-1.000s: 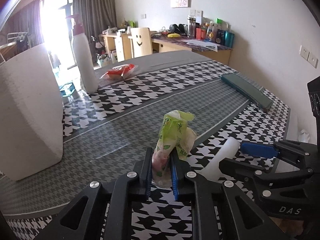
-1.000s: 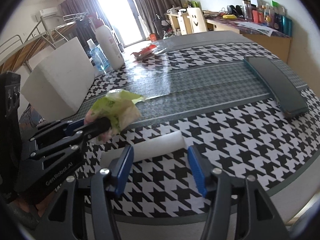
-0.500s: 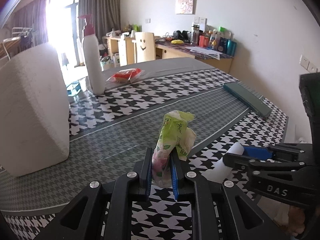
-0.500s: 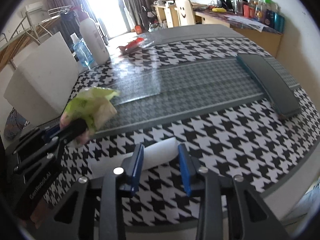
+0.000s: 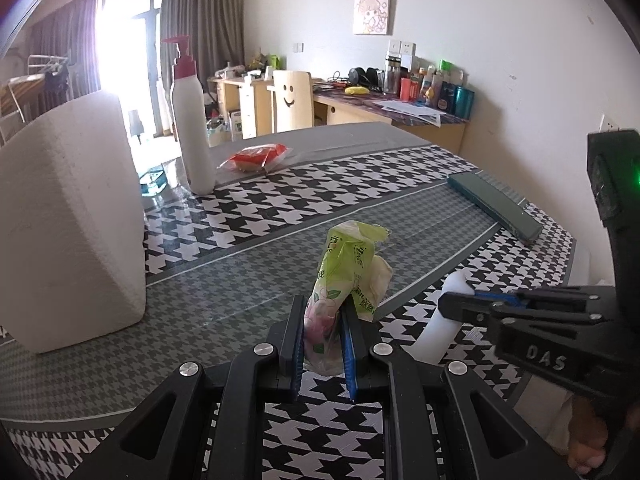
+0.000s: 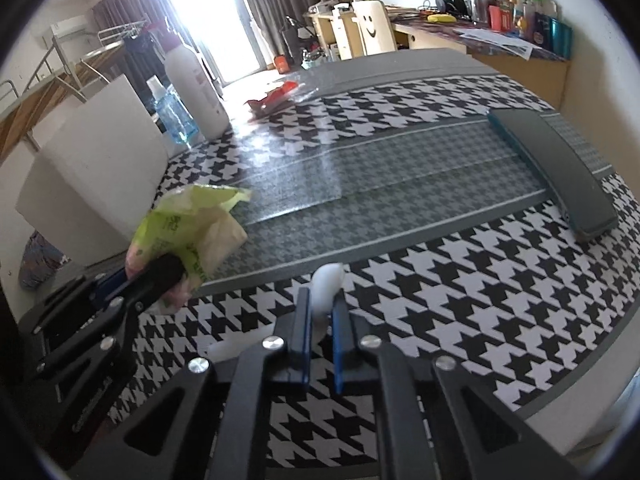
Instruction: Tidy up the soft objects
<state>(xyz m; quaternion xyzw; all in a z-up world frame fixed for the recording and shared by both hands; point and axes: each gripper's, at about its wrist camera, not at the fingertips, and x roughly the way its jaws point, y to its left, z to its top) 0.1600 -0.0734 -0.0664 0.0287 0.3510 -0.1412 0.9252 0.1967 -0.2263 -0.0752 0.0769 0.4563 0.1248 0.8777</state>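
A crumpled green tissue packet (image 5: 352,264) stands up between the blue pads of my left gripper (image 5: 322,312), which is shut on its lower end just above the houndstooth table (image 5: 280,216). The right wrist view shows the same packet (image 6: 188,224) in the left gripper (image 6: 160,276) at the left. My right gripper (image 6: 320,308) is shut on a white soft foam piece (image 6: 326,280), pinched thin between its pads. In the left wrist view the foam piece (image 5: 436,332) pokes out below the right gripper (image 5: 460,304) at the right.
A big white foam block (image 5: 68,216) stands at the left. A white pump bottle (image 5: 192,120), a blue bottle (image 6: 172,116) and a red packet (image 5: 256,158) sit at the back. A long dark green case (image 5: 496,206) lies at the right edge.
The right gripper's jaws have come together on the white foam piece and squeezed it narrow. The left gripper still holds the green packet in the same place.
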